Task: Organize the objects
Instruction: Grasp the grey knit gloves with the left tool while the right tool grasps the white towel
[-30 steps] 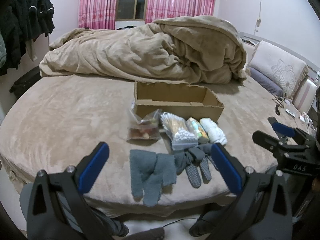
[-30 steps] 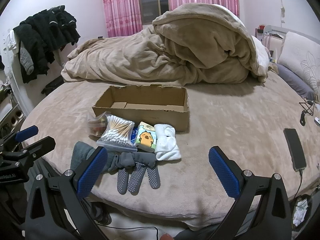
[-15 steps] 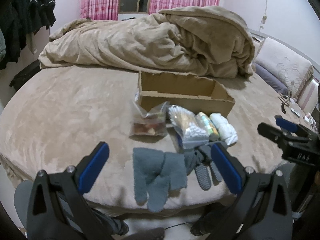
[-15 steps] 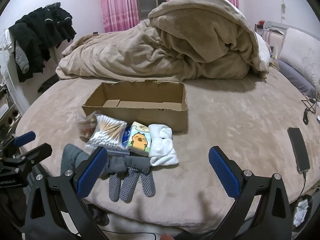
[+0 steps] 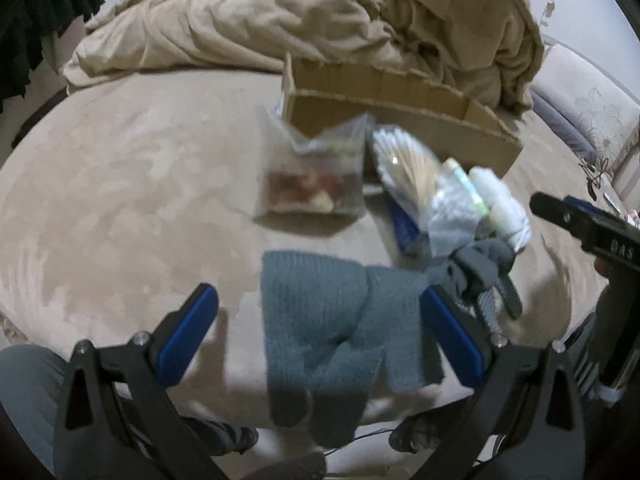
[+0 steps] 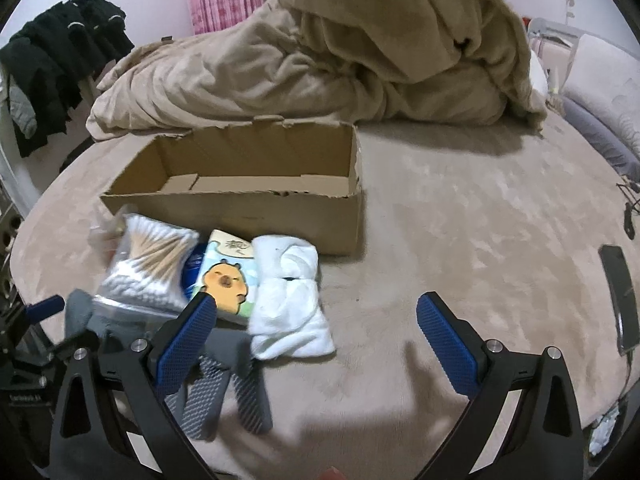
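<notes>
An open empty cardboard box (image 6: pixel 248 196) (image 5: pixel 400 112) sits on the bed. In front of it lie a clear snack bag (image 5: pixel 316 184), a bag of cotton swabs (image 6: pixel 148 264) (image 5: pixel 412 176), a capybara tissue pack (image 6: pixel 228 276), a white rolled cloth (image 6: pixel 290 296) (image 5: pixel 504 208), grey grip socks (image 6: pixel 224 384) and a grey knit glove (image 5: pixel 336 328). My left gripper (image 5: pixel 320 332) is open above the glove. My right gripper (image 6: pixel 316 336) is open just in front of the white cloth.
A heaped beige duvet (image 6: pixel 360 52) lies behind the box. A black phone (image 6: pixel 620 296) lies at the bed's right edge. Dark clothes (image 6: pixel 60 64) hang at the left. Pillows (image 5: pixel 592 116) are at the right.
Both grippers have moved forward and down toward the row of items, which now look larger. Both stay open.
</notes>
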`<state>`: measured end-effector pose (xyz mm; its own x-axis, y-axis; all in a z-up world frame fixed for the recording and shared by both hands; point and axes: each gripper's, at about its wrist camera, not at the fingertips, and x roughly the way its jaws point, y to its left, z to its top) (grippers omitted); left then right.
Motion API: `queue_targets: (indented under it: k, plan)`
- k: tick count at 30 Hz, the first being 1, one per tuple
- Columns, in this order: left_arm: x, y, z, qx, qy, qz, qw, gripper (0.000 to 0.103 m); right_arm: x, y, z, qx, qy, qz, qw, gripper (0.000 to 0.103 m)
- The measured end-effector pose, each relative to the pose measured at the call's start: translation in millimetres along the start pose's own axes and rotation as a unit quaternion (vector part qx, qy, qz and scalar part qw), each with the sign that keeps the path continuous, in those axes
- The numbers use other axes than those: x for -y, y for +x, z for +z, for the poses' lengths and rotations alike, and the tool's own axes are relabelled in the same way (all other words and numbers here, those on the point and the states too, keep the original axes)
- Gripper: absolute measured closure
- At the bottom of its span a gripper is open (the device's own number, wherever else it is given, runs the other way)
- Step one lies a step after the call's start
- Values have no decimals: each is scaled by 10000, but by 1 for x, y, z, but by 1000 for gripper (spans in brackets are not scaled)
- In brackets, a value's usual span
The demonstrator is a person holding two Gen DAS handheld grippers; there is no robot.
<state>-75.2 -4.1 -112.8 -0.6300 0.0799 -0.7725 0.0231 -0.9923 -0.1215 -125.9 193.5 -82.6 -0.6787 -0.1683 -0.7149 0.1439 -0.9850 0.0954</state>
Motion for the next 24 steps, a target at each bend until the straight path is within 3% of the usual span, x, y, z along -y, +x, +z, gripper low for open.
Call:
queue_targets:
  k: [4,11,13,17,24]
  plan:
    - [0,15,-2,-123,8,-42,9999,0,3,21,-2,-139,-5,-11,9999,3]
    - [-6,27,-5,-150,-88,-191,9997,2,7,48,-8,-364,37,328,9988,29]
    - [-8,25,-6,-112,-110,-466,9988,19,7,50,-9,-348,27,442,9984,35]
    - [-3,16,-6,-83,1,-630,9980,31,5,49,-10,-344,-4,764,9965,63]
    - [-5,-10,-4,248,-35,-651,9976,52,-2,35,-10,-257,-133,716,9970,69]
